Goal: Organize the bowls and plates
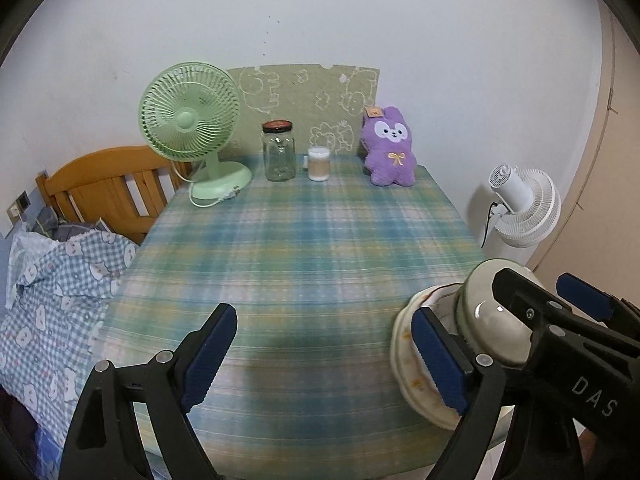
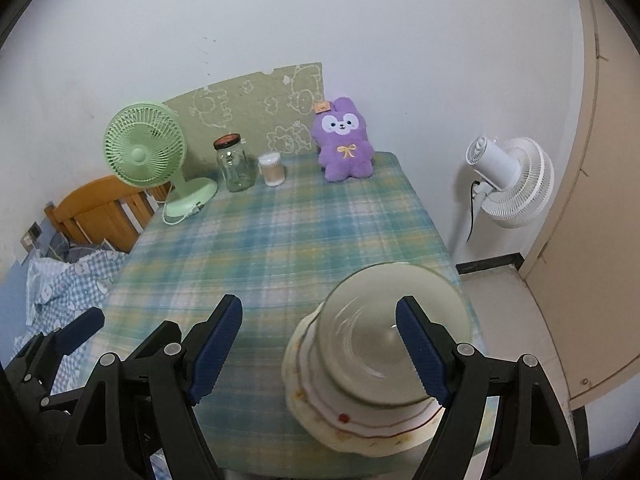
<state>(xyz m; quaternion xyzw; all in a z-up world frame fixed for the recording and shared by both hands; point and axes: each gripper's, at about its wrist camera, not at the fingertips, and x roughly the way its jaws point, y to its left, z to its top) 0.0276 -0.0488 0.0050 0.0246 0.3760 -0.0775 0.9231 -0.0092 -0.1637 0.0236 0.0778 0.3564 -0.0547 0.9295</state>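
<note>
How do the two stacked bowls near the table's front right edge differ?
The upper bowl is plain pale green-white; the lower bowl is cream with a red wavy line and small orange motifs. The upper bowl looks narrower and sits tilted inside the lower bowl, whose scalloped rim spreads wider around it. The upper bowl lies partly between the open fingers of the right claw; the lower bowl rests on the plaid tablecloth. Both look glossy and empty.

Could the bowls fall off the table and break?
They might. The green-rimmed bowl sits tilted in the patterned bowl, and the stack is near the table edge on the right, with hard floor below. The right gripper is open, one finger inside the top bowl, so nothing grips the stack; a nudge could slide it off. The left gripper is also open, one pad against the stack.
</note>
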